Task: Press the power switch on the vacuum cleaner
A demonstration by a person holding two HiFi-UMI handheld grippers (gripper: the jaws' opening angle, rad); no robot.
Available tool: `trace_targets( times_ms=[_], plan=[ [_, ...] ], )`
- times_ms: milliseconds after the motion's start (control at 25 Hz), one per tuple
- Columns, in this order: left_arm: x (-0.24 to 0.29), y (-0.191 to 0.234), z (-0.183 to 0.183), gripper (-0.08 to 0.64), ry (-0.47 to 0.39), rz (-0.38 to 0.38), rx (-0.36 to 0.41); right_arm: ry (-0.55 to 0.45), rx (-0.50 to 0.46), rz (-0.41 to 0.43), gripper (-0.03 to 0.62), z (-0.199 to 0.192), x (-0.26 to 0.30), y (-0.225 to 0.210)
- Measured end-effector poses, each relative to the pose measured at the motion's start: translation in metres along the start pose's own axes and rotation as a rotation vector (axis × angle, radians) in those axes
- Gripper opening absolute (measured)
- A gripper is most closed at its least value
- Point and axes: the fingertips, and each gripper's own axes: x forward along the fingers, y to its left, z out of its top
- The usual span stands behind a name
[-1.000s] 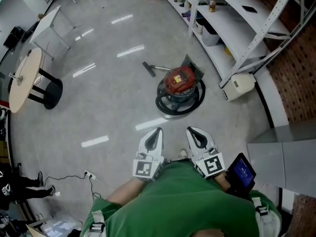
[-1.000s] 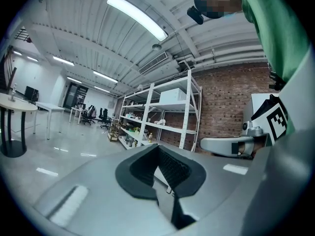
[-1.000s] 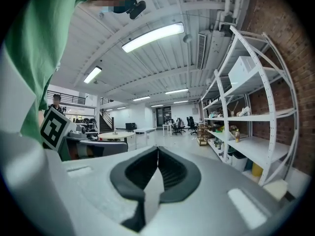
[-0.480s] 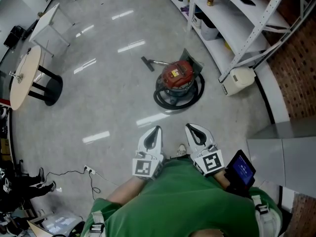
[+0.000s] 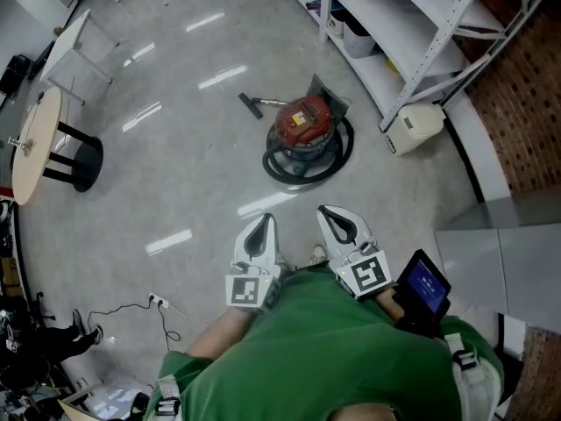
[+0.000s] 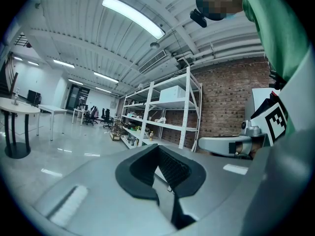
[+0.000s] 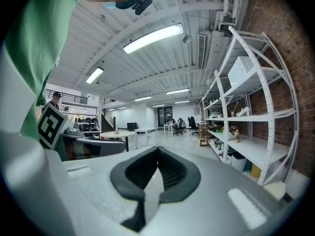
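So the vacuum cleaner (image 5: 302,128), a red-topped canister, sits on the floor (image 5: 175,174) with its black hose (image 5: 279,167) coiled round the base. It's well apart from both grippers, more or less dead ahead. From the left gripper (image 5: 260,233) it lies between 12 and 1 o'clock, and from the right gripper (image 5: 339,226) at about 11. Neither one is clearly nearer, maybe the right by a hair.

Both sets of jaws are closed up at the tips with nothing between them, which is fine for poking a button. Neither gripper view shows the vacuum at all. Both look out level across the room, so it's forward and low from where they point.

The canister's round, so no real long axis. The wand runs off toward 10 o'clock to the nozzle (image 5: 251,105). I can't pick out the switch on the lid from here. My guess is the next move is just closing in and dipping down.
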Motion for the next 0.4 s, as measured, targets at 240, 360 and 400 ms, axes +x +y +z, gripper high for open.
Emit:
trace_targets(
  times_ms=[240,360,400],
  plan=[
    [0.004,-0.005,0.000,0.008,0.005,-0.001,0.003,-0.008,0.018,-0.008,0.003,0.000,-0.003,-0.007],
    [0.009,-0.010,0.001,0.008,0.008,-0.003,0.005,-0.014,0.017,-0.013,0.003,0.003,-0.005,-0.015],
    [0.010,-0.011,0.001,0.008,0.009,-0.003,0.005,-0.015,0.016,-0.013,0.003,0.004,-0.005,-0.017]
  ],
)
